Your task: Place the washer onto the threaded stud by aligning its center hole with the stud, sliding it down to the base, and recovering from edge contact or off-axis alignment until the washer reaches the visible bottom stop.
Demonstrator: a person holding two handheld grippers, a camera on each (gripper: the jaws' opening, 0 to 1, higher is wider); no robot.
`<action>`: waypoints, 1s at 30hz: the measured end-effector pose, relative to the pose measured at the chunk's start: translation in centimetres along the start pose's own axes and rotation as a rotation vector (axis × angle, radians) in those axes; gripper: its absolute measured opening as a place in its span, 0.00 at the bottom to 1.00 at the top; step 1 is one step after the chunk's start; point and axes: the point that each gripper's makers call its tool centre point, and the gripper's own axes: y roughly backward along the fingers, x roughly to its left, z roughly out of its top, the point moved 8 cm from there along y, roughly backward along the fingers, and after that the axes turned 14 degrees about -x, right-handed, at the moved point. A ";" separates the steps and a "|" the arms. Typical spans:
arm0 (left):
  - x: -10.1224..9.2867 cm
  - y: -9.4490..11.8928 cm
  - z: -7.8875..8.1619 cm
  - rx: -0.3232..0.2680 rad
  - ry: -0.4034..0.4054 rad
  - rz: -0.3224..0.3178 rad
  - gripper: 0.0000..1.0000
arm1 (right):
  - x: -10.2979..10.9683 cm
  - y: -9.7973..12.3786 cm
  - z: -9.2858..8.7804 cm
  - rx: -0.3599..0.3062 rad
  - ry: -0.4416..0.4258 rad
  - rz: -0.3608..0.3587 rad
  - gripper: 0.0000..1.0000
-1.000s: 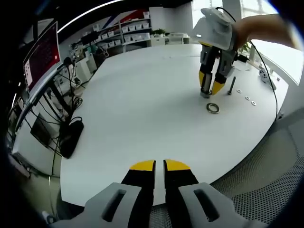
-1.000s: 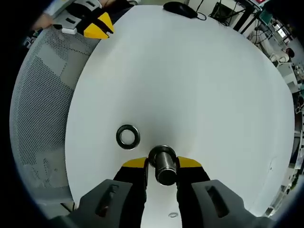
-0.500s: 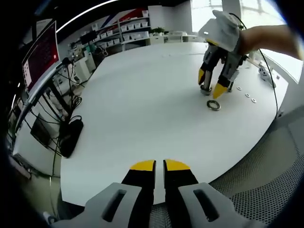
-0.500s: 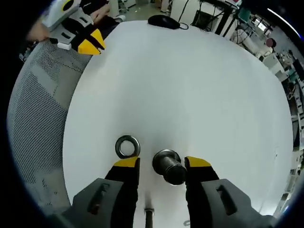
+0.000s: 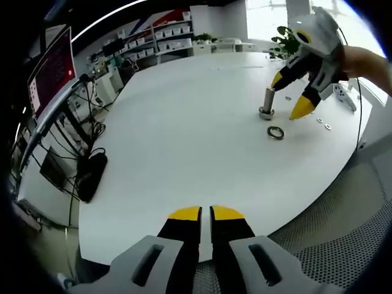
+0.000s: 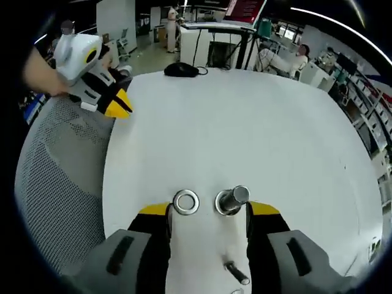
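On the white surface [image 6: 245, 122], the washer [image 6: 186, 201] lies flat just beside the upright stud [image 6: 231, 199], between the right gripper's [image 6: 208, 211] wide-open, empty fingers. The left gripper [image 5: 205, 214] hangs closed, well apart. Next: grasp the washer.

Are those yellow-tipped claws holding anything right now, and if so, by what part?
Nothing is held. The right gripper is open above the washer and stud, touching neither; the left gripper is shut on nothing.

Monitor [image 5: 54, 67], shelves [image 5: 162, 38], plant [image 5: 284, 41]
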 end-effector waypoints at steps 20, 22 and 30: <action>-0.1 -0.1 -0.3 0.034 -0.019 -0.010 0.03 | 6.4 0.8 -1.0 -0.118 -0.206 0.023 0.51; -0.1 -0.1 -0.3 0.035 -0.019 -0.009 0.03 | 6.5 1.1 -1.3 -0.115 -0.209 0.023 0.53; -0.2 -0.1 -0.3 0.036 -0.019 -0.012 0.03 | 6.2 1.9 -2.3 -0.092 -0.230 0.011 0.54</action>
